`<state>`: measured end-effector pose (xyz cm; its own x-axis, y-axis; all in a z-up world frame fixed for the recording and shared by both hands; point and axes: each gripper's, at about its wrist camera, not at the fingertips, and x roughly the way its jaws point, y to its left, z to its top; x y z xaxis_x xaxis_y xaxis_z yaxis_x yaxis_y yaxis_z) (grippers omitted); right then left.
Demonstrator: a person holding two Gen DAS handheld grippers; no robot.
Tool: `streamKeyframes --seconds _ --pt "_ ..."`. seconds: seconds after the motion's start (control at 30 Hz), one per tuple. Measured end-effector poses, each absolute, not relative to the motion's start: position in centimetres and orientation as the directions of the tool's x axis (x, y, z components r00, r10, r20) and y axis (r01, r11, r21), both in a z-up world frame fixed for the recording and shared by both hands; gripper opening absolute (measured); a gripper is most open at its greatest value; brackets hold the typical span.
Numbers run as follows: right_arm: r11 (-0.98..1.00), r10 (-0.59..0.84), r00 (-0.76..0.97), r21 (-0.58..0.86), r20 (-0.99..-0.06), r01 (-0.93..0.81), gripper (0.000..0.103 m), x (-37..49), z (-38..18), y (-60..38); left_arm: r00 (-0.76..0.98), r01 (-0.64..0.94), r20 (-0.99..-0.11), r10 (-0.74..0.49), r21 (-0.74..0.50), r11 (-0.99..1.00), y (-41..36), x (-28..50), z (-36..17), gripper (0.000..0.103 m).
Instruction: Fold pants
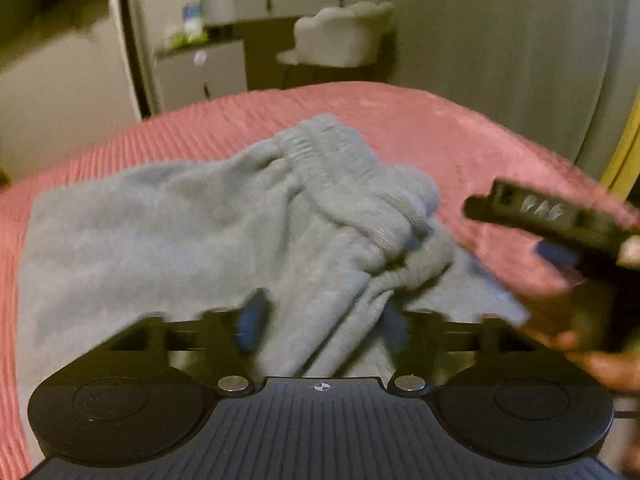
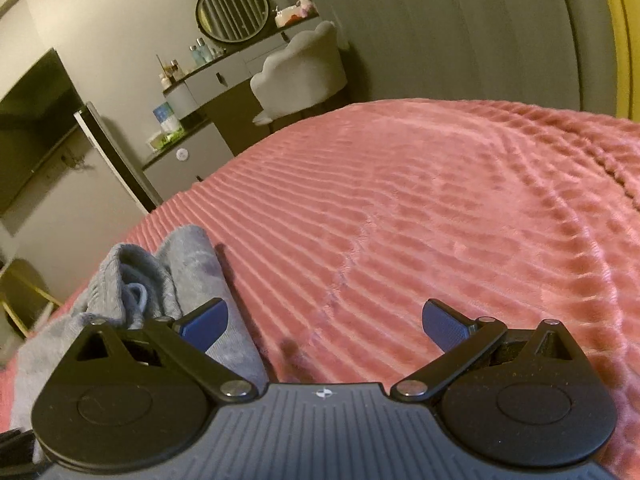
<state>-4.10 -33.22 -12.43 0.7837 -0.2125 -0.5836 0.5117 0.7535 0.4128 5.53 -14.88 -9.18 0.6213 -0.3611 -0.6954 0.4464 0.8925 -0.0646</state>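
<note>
Light blue-grey sweatpants (image 1: 208, 232) lie crumpled on a pink ribbed bedspread (image 1: 460, 132), the ribbed waistband (image 1: 352, 184) bunched up at the far right of the heap. My left gripper (image 1: 324, 324) is open just above the near part of the pants, with a fold of cloth between its blue pads but not pinched. My right gripper (image 2: 324, 324) is open and empty over bare bedspread (image 2: 420, 200), the pants (image 2: 168, 276) at its left finger. It also shows in the left wrist view (image 1: 560, 220) to the right of the waistband.
Beyond the bed stand a grey vanity desk (image 2: 224, 76) with a round mirror (image 2: 232, 10), a white padded chair (image 2: 300, 68) and a low cabinet (image 2: 184, 160). A yellow curtain (image 2: 620, 40) hangs at the right.
</note>
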Motion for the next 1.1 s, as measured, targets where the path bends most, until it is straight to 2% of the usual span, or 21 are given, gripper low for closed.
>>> streamKeyframes --seconds 0.03,0.07,0.13,0.23,0.37,0.5,0.6,0.73,0.87,0.93,1.1 --pt "0.750 -0.203 0.787 0.424 -0.582 0.507 0.103 -4.0 -12.5 -33.3 0.620 0.436 -0.663 -0.419 -0.153 0.887 -13.3 5.4 -8.5 0.074" --pt "0.749 -0.189 0.794 0.439 -0.577 0.497 0.103 -3.8 -12.5 -33.3 0.626 0.407 -0.629 -0.462 -0.242 0.881 -11.3 5.0 -7.9 0.085" --pt "0.752 -0.160 0.805 0.458 -0.571 0.474 0.103 -3.6 -12.4 -33.2 0.660 0.319 -0.596 -0.458 -0.330 0.888 -7.9 4.2 -7.5 0.095" --pt "0.745 -0.114 0.826 0.502 -0.553 0.439 0.103 -3.5 -12.3 -33.4 0.707 0.167 -0.599 -0.375 -0.374 0.912 -3.6 3.3 -7.9 0.095" --pt "0.707 -0.041 0.851 0.586 -0.524 0.395 0.103 -3.9 -12.2 -33.7 0.699 -0.031 -0.638 -0.322 -0.477 0.878 1.4 2.3 -9.4 0.095" --pt "0.680 0.084 0.859 0.659 -0.505 0.321 0.103 -3.9 -12.2 -33.2 0.688 -0.154 -0.686 -0.237 -0.456 0.876 3.3 1.0 -10.1 0.095" --pt "0.649 0.152 0.841 0.694 -0.519 0.311 0.103 -4.0 -12.0 -32.6 0.713 -0.152 -0.667 -0.214 -0.445 0.883 3.5 0.4 -9.7 0.095" --pt "0.618 0.191 0.848 0.732 -0.494 0.288 0.103 -5.1 -10.8 -31.5 0.696 -0.197 -0.697 -0.173 -0.417 0.887 3.5 0.1 -9.9 0.096" --pt "0.608 0.216 0.828 0.735 -0.517 0.300 0.103 -4.2 -10.2 -30.5 0.696 -0.261 -0.701 -0.157 -0.450 0.854 4.9 -0.1 -10.2 0.096" --pt "0.559 0.256 0.834 0.779 -0.488 0.284 0.103 -4.1 -10.2 -30.2 0.702 -0.279 -0.697 -0.147 -0.458 0.844 5.6 -0.2 -10.3 0.096" --pt "0.521 0.277 0.798 0.781 -0.535 0.343 0.103 -1.8 -11.8 -29.0 0.667 -0.293 -0.726 -0.169 -0.465 0.835 5.9 0.1 -11.0 0.096"
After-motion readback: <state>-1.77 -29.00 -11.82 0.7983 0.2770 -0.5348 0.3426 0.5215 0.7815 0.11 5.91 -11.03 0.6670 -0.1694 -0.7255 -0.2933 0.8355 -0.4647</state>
